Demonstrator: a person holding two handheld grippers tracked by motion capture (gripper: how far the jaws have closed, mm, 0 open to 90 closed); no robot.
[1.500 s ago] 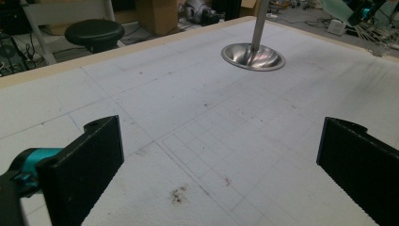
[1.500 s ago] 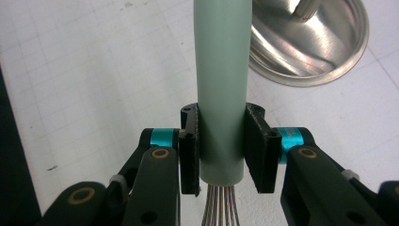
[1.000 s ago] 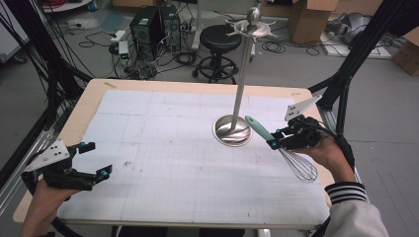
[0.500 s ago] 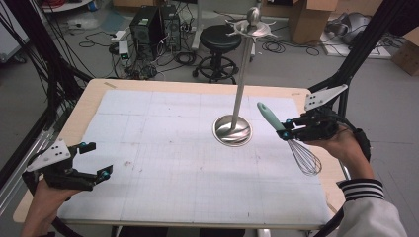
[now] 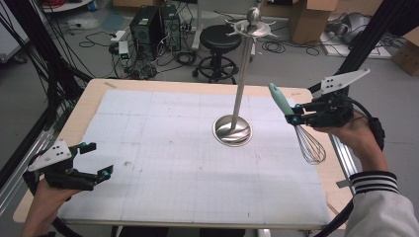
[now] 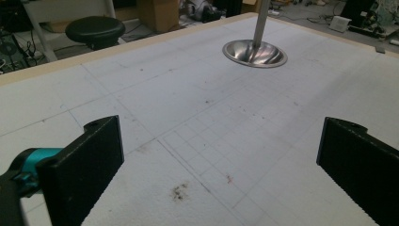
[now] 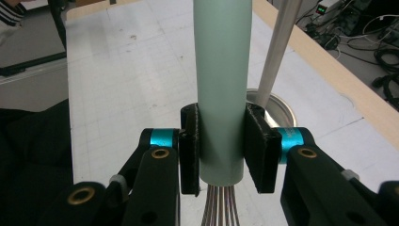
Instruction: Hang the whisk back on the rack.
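A whisk (image 5: 302, 132) with a pale green handle (image 7: 221, 84) and a wire head hangs above the table's right side, handle up and tilted left. My right gripper (image 5: 295, 117) is shut on the lower end of that handle, its pads (image 7: 256, 146) pressing on both sides. A steel stand (image 5: 240, 84) with hooks at its top rises from a round base (image 5: 232, 130) just left of the whisk. My left gripper (image 5: 94, 160) rests low at the table's front left, open, with nothing between its jaws; its pads (image 6: 91, 162) frame bare mat.
A white gridded mat (image 5: 188, 163) covers the wooden table (image 5: 84, 106). Behind the table stand a black stool (image 5: 217, 39), computer cases (image 5: 153, 24), cables and cardboard boxes. Black frame legs (image 5: 360, 44) rise at the right edge.
My right gripper has lifted the whisk off the table and carried it up, the handle now more upright. The left gripper has stayed put.
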